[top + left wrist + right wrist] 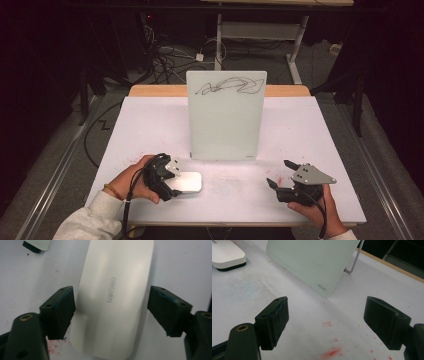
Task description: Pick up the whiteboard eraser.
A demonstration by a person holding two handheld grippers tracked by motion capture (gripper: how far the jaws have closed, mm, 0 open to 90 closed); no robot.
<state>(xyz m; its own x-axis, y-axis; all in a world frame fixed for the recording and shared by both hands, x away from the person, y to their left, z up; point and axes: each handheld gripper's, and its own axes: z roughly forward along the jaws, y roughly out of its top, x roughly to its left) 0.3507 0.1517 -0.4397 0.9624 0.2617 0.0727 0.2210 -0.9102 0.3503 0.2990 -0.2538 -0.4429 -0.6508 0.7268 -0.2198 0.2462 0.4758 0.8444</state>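
Observation:
A pale green glass whiteboard (226, 117) stands upright mid-table with a black scribble (230, 86) near its top. A white oblong eraser (186, 182) lies flat in front of its left corner. My left gripper (174, 183) is open and straddles the eraser (115, 297), one jaw on each long side with a gap to each. In its own view the left gripper (111, 310) looks down on the eraser's printed top. My right gripper (279, 173) is open and empty near the front right, pointing toward the board. The right gripper (325, 322) faces the whiteboard (312, 262), with the eraser (227, 255) far left.
The white table cover (300, 135) carries red marker smudges (332, 352) in front of the right gripper. A wire stand (353, 263) props the board from behind. A wooden strip (155, 90) edges the table's back. Cables (170, 60) lie on the floor beyond.

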